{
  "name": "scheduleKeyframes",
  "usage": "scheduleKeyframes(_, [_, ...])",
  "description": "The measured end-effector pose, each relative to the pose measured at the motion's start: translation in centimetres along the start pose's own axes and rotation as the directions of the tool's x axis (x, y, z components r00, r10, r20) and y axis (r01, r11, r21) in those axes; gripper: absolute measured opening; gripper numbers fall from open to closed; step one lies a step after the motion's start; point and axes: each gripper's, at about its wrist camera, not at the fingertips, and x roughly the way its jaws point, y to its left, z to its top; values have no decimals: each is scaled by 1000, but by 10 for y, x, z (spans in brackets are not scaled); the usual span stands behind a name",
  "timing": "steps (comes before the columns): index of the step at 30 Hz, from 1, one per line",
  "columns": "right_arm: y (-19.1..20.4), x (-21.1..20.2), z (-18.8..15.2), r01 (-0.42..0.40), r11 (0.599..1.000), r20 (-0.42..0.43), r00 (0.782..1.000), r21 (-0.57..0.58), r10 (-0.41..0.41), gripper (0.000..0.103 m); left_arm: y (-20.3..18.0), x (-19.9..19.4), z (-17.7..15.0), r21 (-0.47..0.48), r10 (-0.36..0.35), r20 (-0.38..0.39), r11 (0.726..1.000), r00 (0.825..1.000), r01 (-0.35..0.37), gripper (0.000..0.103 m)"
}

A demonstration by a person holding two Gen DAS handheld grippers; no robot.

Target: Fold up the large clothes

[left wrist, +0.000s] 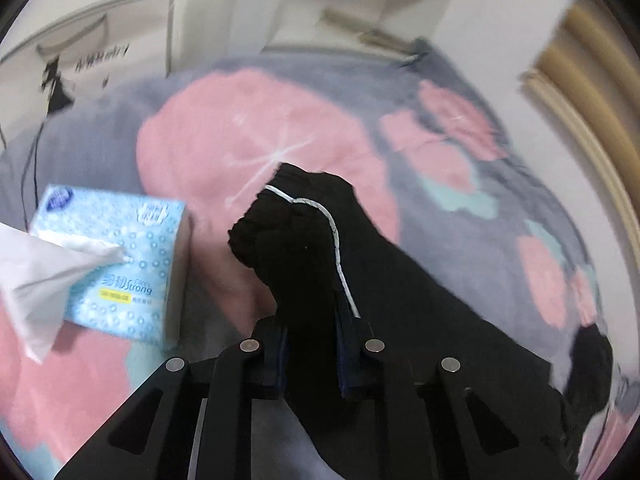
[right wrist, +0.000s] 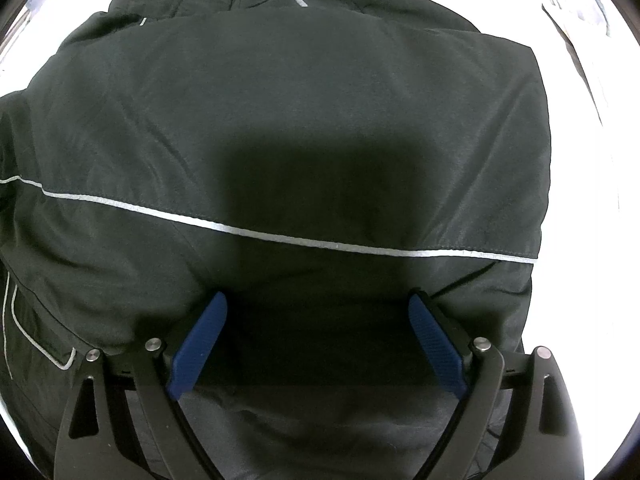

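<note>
A black jacket with thin silver piping fills the right wrist view (right wrist: pixel 304 128), lying spread with a folded panel on top. My right gripper (right wrist: pixel 318 300) is open, its blue pads (right wrist: pixel 200 340) wide apart, fingertips right at the fabric. In the left wrist view my left gripper (left wrist: pixel 312 320) is shut on a bunched black sleeve or cuff of the jacket (left wrist: pixel 296 240) and holds it up above the bed; the cloth trails down to the right.
A grey bedspread (left wrist: pixel 460 208) with pink flowers lies under the jacket. A blue tissue box (left wrist: pixel 120 256) with a tissue sticking out sits at the left. A wooden headboard (left wrist: pixel 592 92) and a white wall stand at the far right.
</note>
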Motion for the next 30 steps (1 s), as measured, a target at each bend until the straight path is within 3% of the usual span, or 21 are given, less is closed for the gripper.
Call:
scheduleKeyframes(5, [-4, 0, -11, -6, 1000, 15, 1000, 2, 6, 94, -49, -57, -24, 147, -111, 46, 984, 993, 104, 16])
scheduleKeyframes(11, [-18, -21, -27, -40, 999, 65, 997, 5, 39, 93, -146, -109, -80, 401, -203, 22, 899, 979, 177, 16])
scheduleKeyframes(14, [-29, -32, -42, -71, 997, 79, 994, 25, 69, 93, -199, -127, -130, 546, -246, -22, 809, 969, 218, 16])
scheduleKeyframes(19, [-40, -45, -62, -84, 996, 93, 992, 28, 81, 93, -272, -148, -211, 691, -329, -158, 637, 931, 342, 18])
scheduleKeyframes(21, [-41, -49, -68, -96, 995, 97, 991, 22, 94, 93, -290, -144, -235, 706, -342, -228, 587, 912, 396, 24])
scheduleKeyframes(23, [-37, -54, -74, -104, 995, 105, 989, 6, 103, 93, -302, -127, -257, 708, -324, -299, 556, 898, 436, 31])
scheduleKeyframes(25, [-31, -57, -76, -114, 993, 108, 987, -18, 116, 93, -307, -101, -273, 684, -290, -386, 547, 876, 483, 35])
scheduleKeyframes(26, [-26, -59, -77, -125, 992, 108, 986, -33, 128, 93, -306, -80, -280, 638, -271, -464, 558, 843, 531, 35])
scheduleKeyframes(29, [-14, -71, -80, -153, 985, 115, 980, -85, 162, 93, -300, -44, -290, 528, -242, -590, 607, 771, 594, 35])
scheduleKeyframes(30, [-9, -75, -80, -163, 981, 120, 977, -105, 175, 93, -298, -43, -289, 510, -249, -601, 613, 759, 604, 35])
